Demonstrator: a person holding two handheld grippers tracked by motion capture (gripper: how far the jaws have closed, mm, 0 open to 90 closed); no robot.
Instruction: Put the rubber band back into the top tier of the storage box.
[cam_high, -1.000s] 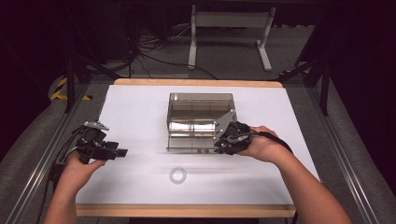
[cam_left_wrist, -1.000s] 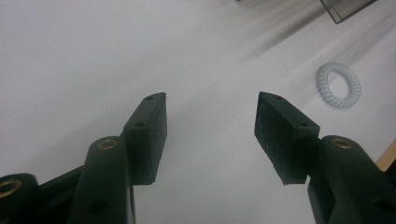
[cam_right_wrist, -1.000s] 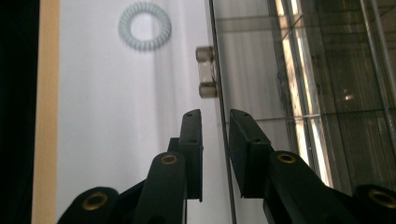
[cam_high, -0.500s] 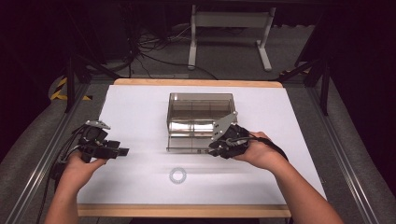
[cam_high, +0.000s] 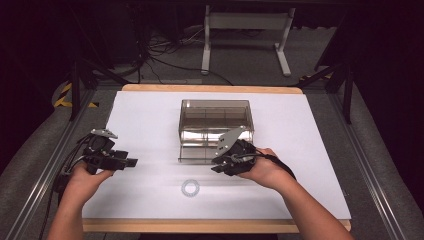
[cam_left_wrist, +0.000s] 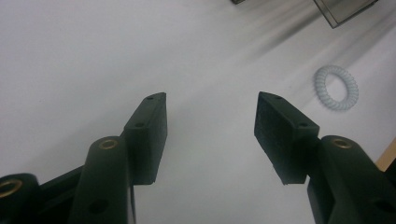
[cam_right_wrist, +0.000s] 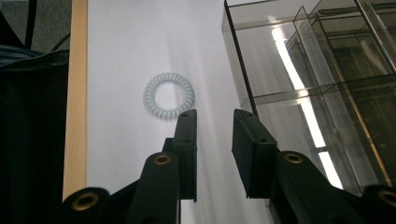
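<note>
Hovering beside the clear organiser box (cam_high: 216, 126), the right tool (cam_right_wrist: 214, 122) has just been opening, its narrow gap empty. The left tool (cam_left_wrist: 210, 119) gapes wide, empty. Judged step: approach to the coiled hair tie (cam_right_wrist: 168, 95), lying near on the desk (cam_high: 320, 150); next, widen, straddle its rim.

The high view looks forward and down from above the near edge of the worktop (cam_high: 150, 115), taking in its whole white surface and the floor beyond. The left gripper view rides low on the left hand-held gripper (cam_high: 131, 162), close above the worktop, facing right across it. The right gripper view rides on the right hand-held gripper (cam_high: 216, 166), equally close, facing the near edge. All three views share the coiled ring (cam_high: 190, 188) (cam_left_wrist: 336, 87) (cam_right_wrist: 168, 95) and the clear box (cam_high: 216, 131) (cam_left_wrist: 343, 9) (cam_right_wrist: 317, 84).
</note>
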